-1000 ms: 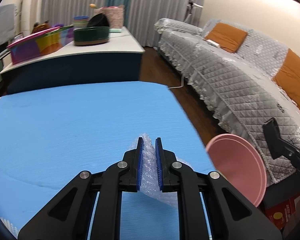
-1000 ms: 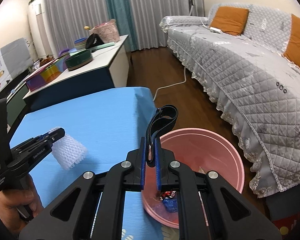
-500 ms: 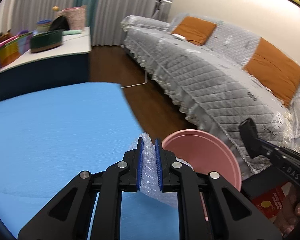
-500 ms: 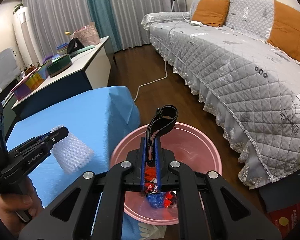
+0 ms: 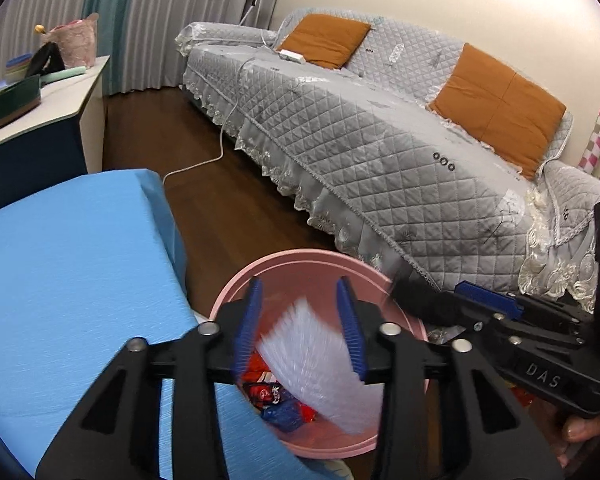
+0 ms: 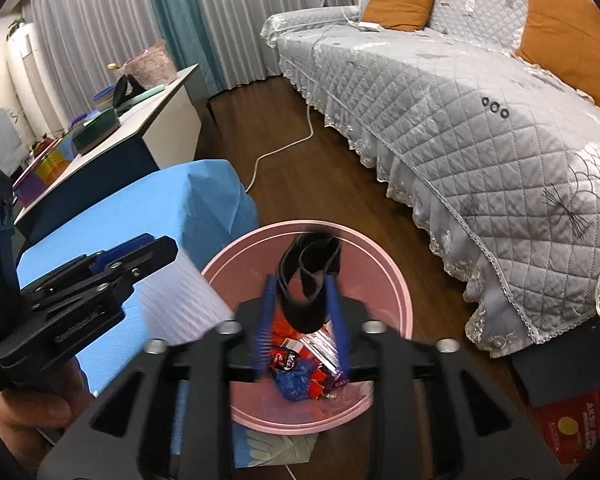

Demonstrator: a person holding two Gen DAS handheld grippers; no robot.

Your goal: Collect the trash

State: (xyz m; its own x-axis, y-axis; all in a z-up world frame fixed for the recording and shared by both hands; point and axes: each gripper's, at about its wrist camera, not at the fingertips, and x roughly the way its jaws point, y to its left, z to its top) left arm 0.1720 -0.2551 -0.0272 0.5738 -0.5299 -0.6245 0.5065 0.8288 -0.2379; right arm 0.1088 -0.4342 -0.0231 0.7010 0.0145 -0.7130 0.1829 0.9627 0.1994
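Dropping step: both tools hang over the pink bin (image 5: 320, 264). The left tool (image 5: 300, 328) has just been opening, and the blurred bubble wrap (image 5: 320, 364) between its spread fingers looks released. The right tool (image 6: 302, 312) has just opened too, with the black strap (image 6: 308, 276) loose between its fingers. Next, both should draw back toward 6 o'clock, clear of the rim. The blue desk (image 5: 68, 280) edge sits at 9 o'clock, the sofa (image 5: 380, 152) at 2, with open floor between.
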